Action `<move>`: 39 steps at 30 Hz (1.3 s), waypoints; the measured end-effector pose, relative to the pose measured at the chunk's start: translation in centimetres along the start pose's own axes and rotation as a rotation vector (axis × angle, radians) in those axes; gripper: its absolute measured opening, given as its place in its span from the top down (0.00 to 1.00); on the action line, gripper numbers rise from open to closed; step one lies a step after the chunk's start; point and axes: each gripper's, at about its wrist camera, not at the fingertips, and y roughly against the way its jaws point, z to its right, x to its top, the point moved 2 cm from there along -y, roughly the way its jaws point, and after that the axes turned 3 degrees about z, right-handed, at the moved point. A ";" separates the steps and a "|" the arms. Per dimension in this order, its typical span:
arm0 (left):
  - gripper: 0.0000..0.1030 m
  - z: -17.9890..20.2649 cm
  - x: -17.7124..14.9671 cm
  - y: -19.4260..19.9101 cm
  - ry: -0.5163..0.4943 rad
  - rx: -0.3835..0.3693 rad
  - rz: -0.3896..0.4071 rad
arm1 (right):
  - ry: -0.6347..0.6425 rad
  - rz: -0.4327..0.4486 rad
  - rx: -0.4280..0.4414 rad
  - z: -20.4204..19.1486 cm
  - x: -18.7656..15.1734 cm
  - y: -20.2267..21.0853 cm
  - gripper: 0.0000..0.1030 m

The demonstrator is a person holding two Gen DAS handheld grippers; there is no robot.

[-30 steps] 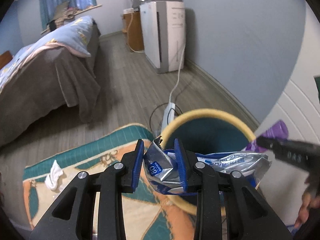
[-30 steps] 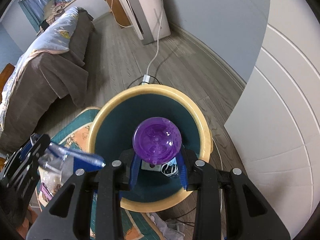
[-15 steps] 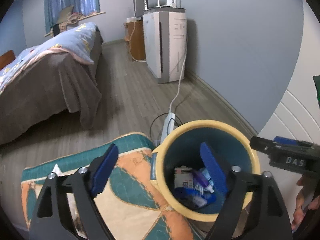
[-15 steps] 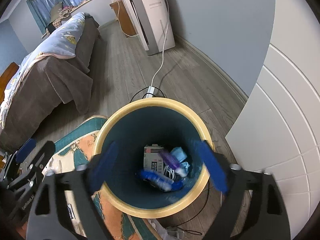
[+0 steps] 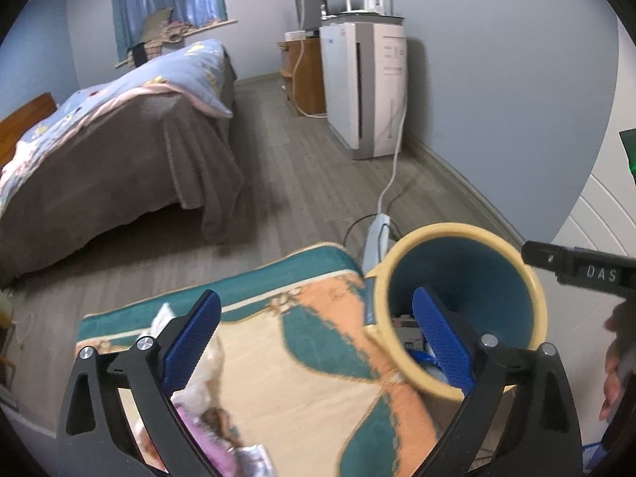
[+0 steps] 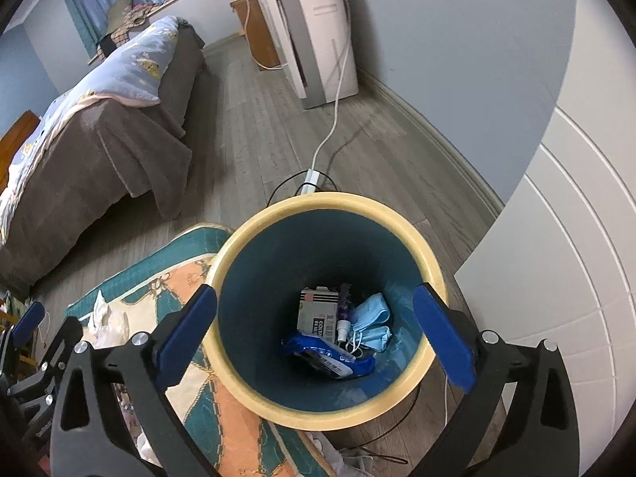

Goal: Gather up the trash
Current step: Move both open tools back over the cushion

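The yellow-rimmed teal bin (image 6: 318, 200) stands on the floor beside the rug (image 5: 278, 357). Inside lie a blue wrapper (image 6: 330, 359), a purple bottle (image 6: 344, 306), a small box (image 6: 316, 312) and blue face masks (image 6: 373, 318). My right gripper (image 6: 316, 292) hangs over the bin's mouth, its jaws opening wide with nothing between them. My left gripper (image 5: 316, 298) is over the rug, left of the bin (image 5: 457, 230), jaws also opening and empty. A crumpled white tissue (image 5: 163, 314) and a pink wrapper (image 5: 206, 429) lie on the rug by its left finger.
A bed (image 5: 119, 151) with a brown cover fills the left. A white air purifier (image 5: 365, 87) stands at the back wall, its cable running to a power strip (image 5: 377, 230) behind the bin. White panelling (image 6: 556, 238) closes the right. A person's hand (image 5: 616, 357) shows at the edge.
Both grippers opened. The silver-blue wrapper left my left gripper and the purple bottle left my right; both now lie in the bin. My left gripper swung left over the rug.
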 end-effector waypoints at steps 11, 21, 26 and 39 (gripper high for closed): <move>0.06 -6.9 -2.8 4.6 0.021 0.089 -0.018 | 0.127 0.032 0.022 -5.3 -1.0 2.3 0.06; 0.06 -12.9 -5.9 8.9 0.058 0.161 -0.051 | 0.260 0.017 0.042 -11.1 -4.0 3.8 0.06; 0.06 -15.3 -7.5 10.5 0.080 0.168 -0.063 | 0.314 0.013 0.046 -13.4 -5.3 4.3 0.06; 0.05 -20.3 -11.3 10.7 0.182 0.128 -0.090 | 0.346 -0.038 0.054 -17.6 -8.8 4.1 0.06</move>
